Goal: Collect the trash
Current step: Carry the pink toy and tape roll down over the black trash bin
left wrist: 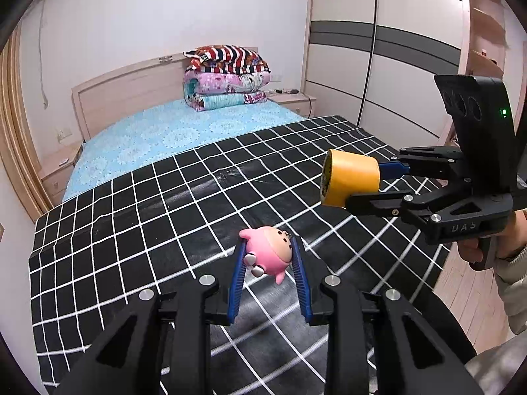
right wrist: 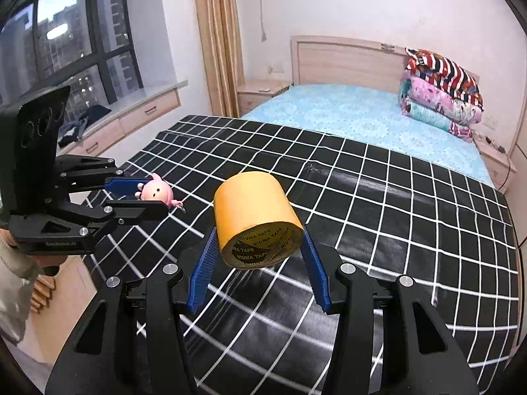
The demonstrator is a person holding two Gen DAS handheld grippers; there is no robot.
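Two tools are operating: the left tool (left wrist: 268, 256) is clamping one pink toy (left wrist: 268, 253); the right tool (right wrist: 260, 253) is clamping one yellow tape roll (right wrist: 253, 210).

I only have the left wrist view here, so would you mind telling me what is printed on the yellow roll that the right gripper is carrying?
Observer: The roll of tape has a black core with "NIUMA TAPE" printed round it in yellow; the right gripper clamps it from both sides.
Operator: Thank you. What lies to the left of the bed?
Observer: A large dark-framed window, with a window seat with drawers below it.
Operator: Is anything lying on that seat?
Observer: Yes, some dark clothing lies bunched on it.
Operator: And does the pink toy carry anything I might miss?
Observer: A small metal ring hangs from the pink toy held in the left gripper.
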